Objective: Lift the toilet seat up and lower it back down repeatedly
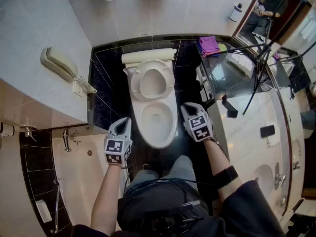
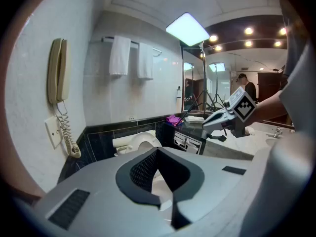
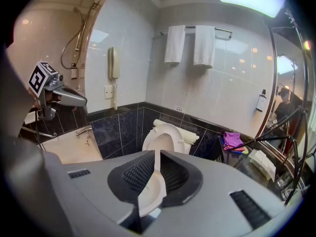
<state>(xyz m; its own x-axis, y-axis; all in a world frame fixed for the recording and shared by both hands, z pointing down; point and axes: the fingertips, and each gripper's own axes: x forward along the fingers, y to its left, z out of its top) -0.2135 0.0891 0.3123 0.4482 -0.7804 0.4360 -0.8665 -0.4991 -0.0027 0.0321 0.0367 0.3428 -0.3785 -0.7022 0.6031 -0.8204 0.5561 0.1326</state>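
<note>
Your knee [image 1: 182, 167] shows nearest, in front of the toilet. Just past it you hold a gripper on each side of the bowl [image 1: 170, 132], both tilted downward. Neither one touches the porcelain.

The left gripper [image 1: 126, 120] is near the bowl's left flank, above the edge of the bathtub [image 1: 79, 167]. Its jaws are pressed together at the tips, with nothing between them. The right gripper [image 1: 186, 108] sits just beside the bowl's right rim. Its jaws stand a thin slit apart, and only the white of the toilet shows through that slit. They pinch nothing.

Beyond the bowl, the toilet seat [image 1: 171, 80] is raised — upright and leaning back toward the tank [image 1: 148, 57]. The bowl below it is uncovered. From the right gripper view, the raised ring [image 3: 168, 127] appears just past the jaw tips.

Farther out, a wall phone [image 1: 58, 63] hangs on the left wall with its coiled cord. A purple cloth [image 1: 209, 44] lies on the dark counter [image 1: 232, 78] to the right — near the back wall. On that wall, one white towel [image 3: 174, 43] hangs beside another [image 3: 204, 46] on a rail.
</note>
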